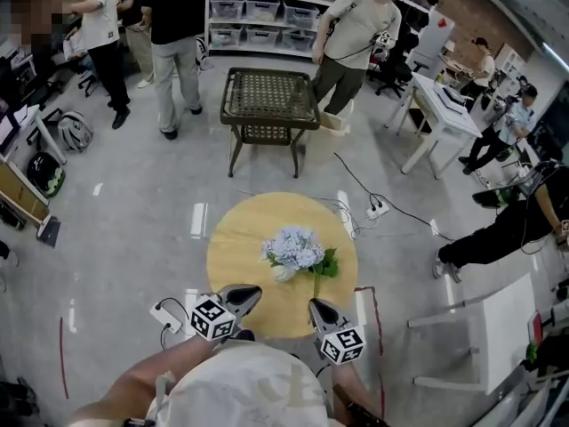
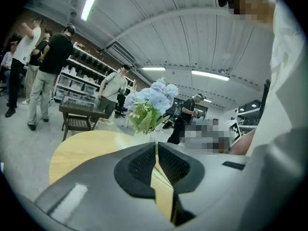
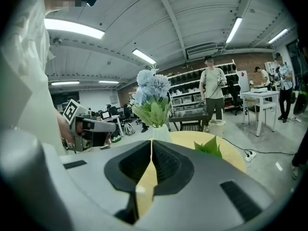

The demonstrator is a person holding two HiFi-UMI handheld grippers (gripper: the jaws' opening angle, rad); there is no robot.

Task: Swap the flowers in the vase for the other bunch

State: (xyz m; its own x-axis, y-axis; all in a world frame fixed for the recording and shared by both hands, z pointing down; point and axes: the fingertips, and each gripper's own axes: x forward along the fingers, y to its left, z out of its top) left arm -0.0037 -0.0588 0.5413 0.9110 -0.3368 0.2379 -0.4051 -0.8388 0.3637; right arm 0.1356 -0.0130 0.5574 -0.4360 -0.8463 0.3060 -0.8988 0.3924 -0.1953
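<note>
A bunch of pale blue hydrangea flowers [image 1: 293, 247] stands in a small white vase [image 3: 160, 132] near the middle of the round yellow table [image 1: 240, 238]. The rounded heads are packed close, with light green leaves fanned out beneath them. Just right of the vase a leafy green stem [image 1: 320, 274] lies flat on the tabletop, its leaves at the far end; whether it carries a bloom I cannot tell. The left gripper [image 1: 252, 294] and the right gripper [image 1: 316, 307] hover over the near edge of the table, one to each side of the flowers and apart from them. Both have their jaws clenched together with nothing between them. Beyond the round table is a dark wicker table [image 1: 269, 96], with people standing about it.
</note>
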